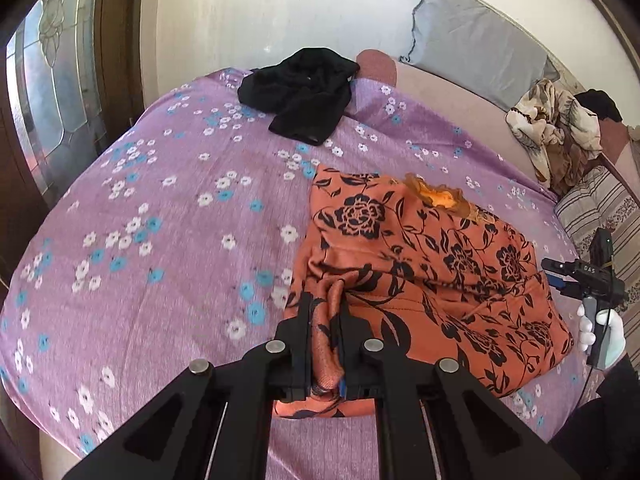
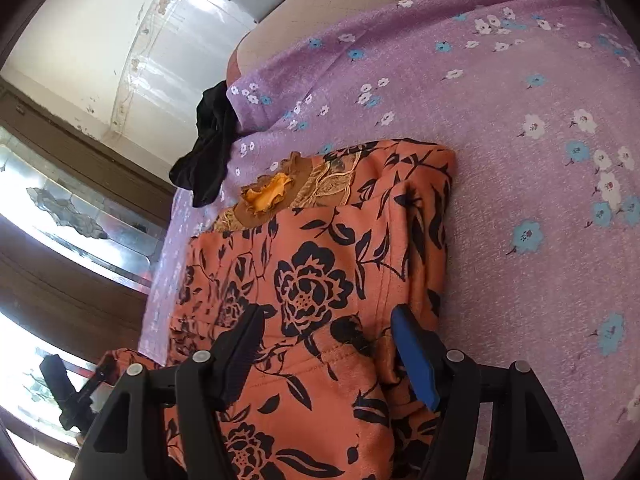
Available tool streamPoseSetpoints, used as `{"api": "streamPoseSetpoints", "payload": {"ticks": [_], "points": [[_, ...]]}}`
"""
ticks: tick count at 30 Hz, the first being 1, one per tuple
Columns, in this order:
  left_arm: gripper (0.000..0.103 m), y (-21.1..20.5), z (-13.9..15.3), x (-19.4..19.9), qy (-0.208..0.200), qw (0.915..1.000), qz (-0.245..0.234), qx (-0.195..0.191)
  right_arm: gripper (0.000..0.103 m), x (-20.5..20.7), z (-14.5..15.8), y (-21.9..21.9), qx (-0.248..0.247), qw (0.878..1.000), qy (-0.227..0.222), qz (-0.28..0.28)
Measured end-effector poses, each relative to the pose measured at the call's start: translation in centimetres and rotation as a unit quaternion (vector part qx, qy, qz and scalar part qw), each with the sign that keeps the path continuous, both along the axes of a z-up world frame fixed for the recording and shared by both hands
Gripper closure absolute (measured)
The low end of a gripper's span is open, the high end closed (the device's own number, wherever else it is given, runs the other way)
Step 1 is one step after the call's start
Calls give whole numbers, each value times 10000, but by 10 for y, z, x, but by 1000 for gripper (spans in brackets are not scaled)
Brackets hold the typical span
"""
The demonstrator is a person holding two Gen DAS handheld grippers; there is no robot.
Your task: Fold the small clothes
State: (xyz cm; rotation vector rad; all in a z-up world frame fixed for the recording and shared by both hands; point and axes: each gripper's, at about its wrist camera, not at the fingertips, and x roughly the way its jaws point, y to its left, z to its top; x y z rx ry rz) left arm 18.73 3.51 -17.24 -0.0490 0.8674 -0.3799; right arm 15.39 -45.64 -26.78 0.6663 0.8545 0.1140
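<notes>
left fingers [image 1: 324, 320] clamped on orange floral garment [image 1: 420, 264] corner | right fingers [image 2: 324, 344] apart above it | garment's collar end faces black clothes [image 1: 300, 92]

The floral garment [image 1: 420, 264] lies on the bedsheet [image 1: 160, 208], the crumpled garment [image 1: 304, 88] behind it.

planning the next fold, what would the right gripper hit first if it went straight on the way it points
Most likely the orange floral garment: the right gripper points down at it, open fingers either side. Exact depth is unclear.
</notes>
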Motion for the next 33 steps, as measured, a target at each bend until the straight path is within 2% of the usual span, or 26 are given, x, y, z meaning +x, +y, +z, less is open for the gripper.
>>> {"api": "streamPoseSetpoints", "payload": {"ticks": [2,4,6,9,10,12,15,17,18,19,20,21,24,28,31,33], "points": [[94,2,-4,-3,80,10000,42,30,37,-3,0,6,-78,9998,-163,109],[94,4,-8,-5,154,9998,75,40,60,-6,5,14,-306,9990,-219,237],[94,4,-13,-8,218,9997,80,118,60,-12,13,20,-499,9981,-294,222],[94,3,-23,-17,271,9992,33,283,59,-21,24,22,-595,9961,-648,99],[94,4,-26,-18,300,9990,34,315,55,-20,24,21,-653,9957,-655,64],[94,4,-33,-21,428,9985,55,324,48,-13,20,20,-654,9964,-537,80],[94,4,-42,-21,636,9974,93,323,48,1,5,25,-765,9964,-204,292],[94,3,-41,-21,615,9975,96,329,49,6,-2,35,-835,9947,-76,593],[94,3,-41,-21,606,9975,93,343,57,6,-2,42,-1003,9920,-79,763],[94,2,-41,-20,598,9975,96,368,70,5,-1,49,-1187,9887,-55,913],[94,2,-41,-19,588,9974,114,393,73,4,-1,52,-1316,9866,-25,959],[94,2,-41,-17,570,9974,143,408,82,1,0,54,-1382,9857,-24,962],[94,3,-33,-7,503,9980,151,363,92,-9,9,46,-1441,9871,-185,672],[94,-8,-11,19,259,9984,-2,497,93,-12,32,17,-1227,9904,-632,47],[94,-26,10,54,92,9981,-167,593,93,-5,48,-5,-1051,9879,-1009,-524],[94,-42,25,92,-37,9975,-269,652,93,5,54,-21,-914,9845,-1184,-917]]}}
